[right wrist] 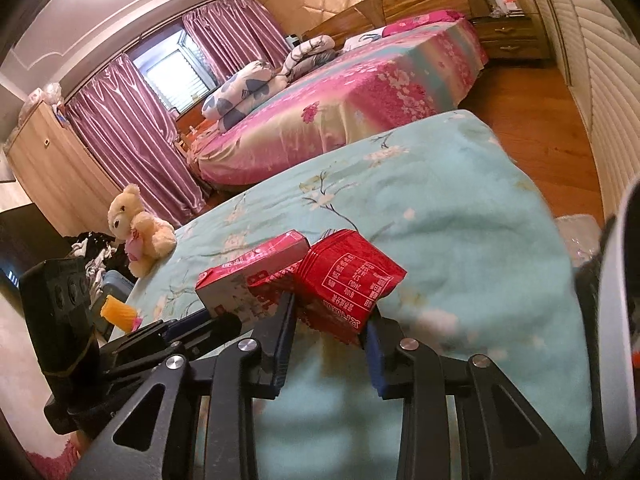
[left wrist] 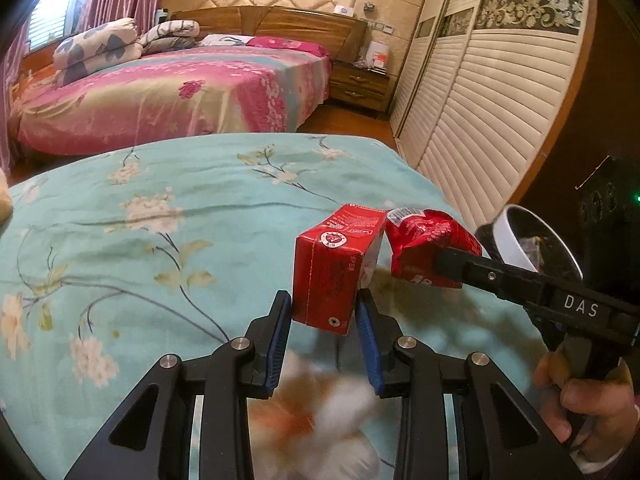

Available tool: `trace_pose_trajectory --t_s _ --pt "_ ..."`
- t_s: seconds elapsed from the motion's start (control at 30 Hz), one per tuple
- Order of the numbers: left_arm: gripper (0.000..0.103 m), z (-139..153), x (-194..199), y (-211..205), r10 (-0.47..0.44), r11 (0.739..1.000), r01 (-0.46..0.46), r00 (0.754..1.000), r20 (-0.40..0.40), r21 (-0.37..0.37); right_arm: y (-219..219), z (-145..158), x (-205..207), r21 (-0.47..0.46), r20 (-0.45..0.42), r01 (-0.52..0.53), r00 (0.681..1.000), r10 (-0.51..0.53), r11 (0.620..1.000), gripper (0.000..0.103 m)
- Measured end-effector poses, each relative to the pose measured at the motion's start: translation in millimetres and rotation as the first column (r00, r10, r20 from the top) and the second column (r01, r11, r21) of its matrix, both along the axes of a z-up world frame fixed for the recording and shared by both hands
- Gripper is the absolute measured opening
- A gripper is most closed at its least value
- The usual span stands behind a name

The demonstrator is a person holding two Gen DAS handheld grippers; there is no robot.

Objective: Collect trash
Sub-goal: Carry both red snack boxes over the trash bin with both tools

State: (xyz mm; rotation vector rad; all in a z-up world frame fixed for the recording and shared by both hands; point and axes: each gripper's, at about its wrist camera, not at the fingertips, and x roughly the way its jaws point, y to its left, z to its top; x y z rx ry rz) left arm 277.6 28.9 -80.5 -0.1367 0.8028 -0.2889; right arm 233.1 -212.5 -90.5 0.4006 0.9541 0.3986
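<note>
Above the turquoise floral bedspread [left wrist: 168, 240], the left gripper [left wrist: 325, 312] clamps a red drink carton [left wrist: 332, 268] between its blue pads, while the right gripper [right wrist: 330, 320] pinches a crumpled red snack wrapper [right wrist: 352, 280] just beside the carton. Both pieces of trash hang clear of the bedspread; a teddy bear [right wrist: 138, 232] sits at its far edge.

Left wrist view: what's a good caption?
Left tool grips a red carton; right tool holds a red packet.
</note>
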Motion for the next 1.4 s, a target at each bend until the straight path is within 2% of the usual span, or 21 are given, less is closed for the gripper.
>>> trace_pose_trajectory --t_s 0.27,0.4,0.47,0.5,0.7,1.4 --pt "0.034 -10.9 -4.1 -2.3 -0.01 1.0 0.01 0.997 -0.071 -0.004 -11.4 3.5 -24.8 -0.002 -0.003 0.032 0.999 -0.032 0.999 0.032" --pt "0.039 -14.9 4.2 -7.4 -0.013 1.0 0.013 0.996 -0.09 0.004 -15.1 3.6 -29.0 -0.001 -0.008 0.052 0.999 -0.052 0.999 0.032" --pt "0.038 -14.8 6.6 -12.5 -0.02 1.0 0.021 0.996 -0.083 0.012 -16.4 3.7 -31.1 -0.001 -0.008 0.056 0.998 -0.056 0.998 0.032" --pt "0.034 -14.2 7.3 -15.2 -0.029 0.999 0.03 0.997 -0.078 0.015 -16.6 3.9 -31.5 -0.001 -0.008 0.059 0.998 -0.059 0.998 0.032" --pt "0.032 -10.3 -3.4 -26.7 -0.044 0.996 0.045 0.999 -0.016 0.078 -17.1 5.8 -35.1 0.001 -0.004 0.063 0.998 -0.063 0.998 0.032" --pt "0.031 18.1 -49.1 -46.6 -0.091 0.995 0.088 0.994 0.057 0.05 -42.2 30.0 -63.6 0.007 0.052 0.098 0.994 -0.098 0.995 0.032"
